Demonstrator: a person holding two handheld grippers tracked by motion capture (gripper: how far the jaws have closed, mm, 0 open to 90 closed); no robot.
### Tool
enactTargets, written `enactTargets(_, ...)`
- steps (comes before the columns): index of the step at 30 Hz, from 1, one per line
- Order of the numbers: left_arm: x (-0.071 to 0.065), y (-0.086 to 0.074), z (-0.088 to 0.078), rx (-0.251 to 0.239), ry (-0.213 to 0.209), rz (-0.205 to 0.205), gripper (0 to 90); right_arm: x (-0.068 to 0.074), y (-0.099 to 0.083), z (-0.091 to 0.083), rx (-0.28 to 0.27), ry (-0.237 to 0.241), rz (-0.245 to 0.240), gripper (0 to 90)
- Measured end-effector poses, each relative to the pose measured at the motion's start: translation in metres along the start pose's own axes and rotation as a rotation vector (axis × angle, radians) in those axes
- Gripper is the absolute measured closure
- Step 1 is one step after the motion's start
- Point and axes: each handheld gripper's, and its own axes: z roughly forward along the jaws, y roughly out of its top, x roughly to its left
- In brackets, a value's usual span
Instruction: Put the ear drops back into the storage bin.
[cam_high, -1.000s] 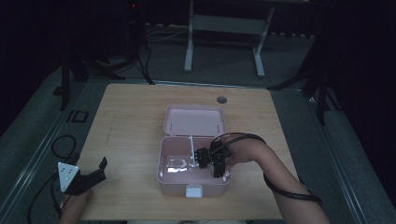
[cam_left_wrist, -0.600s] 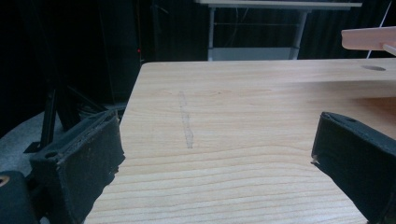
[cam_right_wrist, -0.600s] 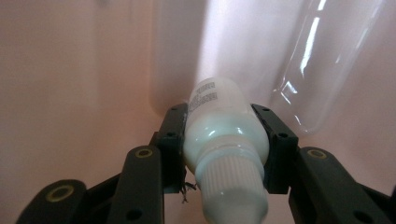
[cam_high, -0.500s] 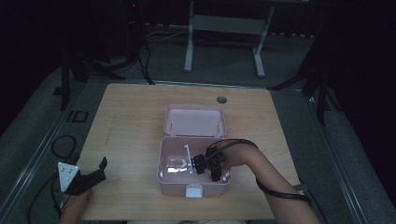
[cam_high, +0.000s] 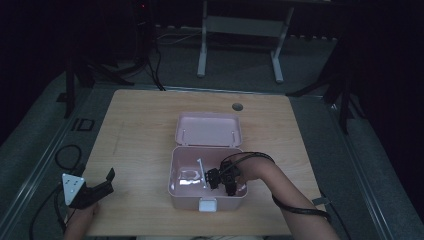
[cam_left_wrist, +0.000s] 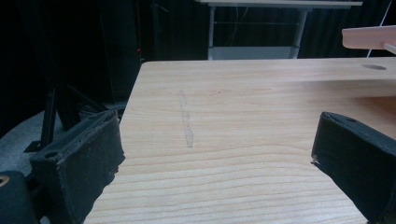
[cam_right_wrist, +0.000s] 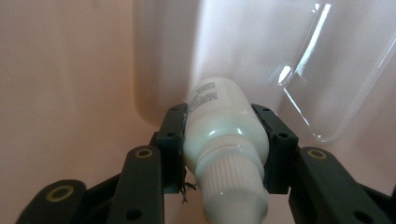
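A pink box stands open at the table's middle front, its lid laid back behind it. My right gripper reaches into the box from the right. In the right gripper view it is shut on a small white bottle with a ribbed cap and a printed label, held close to the pink inner wall. A clear plastic piece lies beside it inside the box. My left gripper rests open at the table's front left corner, its black fingers wide apart over bare wood.
The wooden table has a round cable hole at the back. A thin white stick lies in the box. A white latch sits on the box's front. Dark floor and a metal stand lie beyond the table.
My right gripper has moved left and lower inside the box with the bottle in it. The left gripper has not moved.
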Motion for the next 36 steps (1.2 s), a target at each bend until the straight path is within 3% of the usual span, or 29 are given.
enactTargets(6, 0.0, 0.0, 0.0, 0.002, 0.0, -0.001, 2.0, 0.0, -0.004, 0.002, -0.032, -0.006, 0.01, 59.3)
enactTargets(11, 0.0, 0.0, 0.0, 0.0, 0.001, 0.0, 2.0, -0.001, -0.001, 0.007, -0.003, -0.002, 0.019, 59.1)
enactTargets(20, 0.0, 0.0, 0.0, 0.002, 0.001, -0.001, 2.0, -0.001, -0.003, 0.002, -0.02, -0.005, 0.029, 55.2)
enactTargets(29, 0.0, 0.0, 0.0, 0.003, 0.002, -0.003, 2.0, 0.001, -0.013, -0.036, -0.088, -0.066, 0.057, 44.9)
enactTargets(36, 0.0, 0.0, 0.0, 0.004, 0.002, -0.004, 2.0, 0.0, -0.02, -0.055, -0.121, -0.07, 0.092, 31.2)
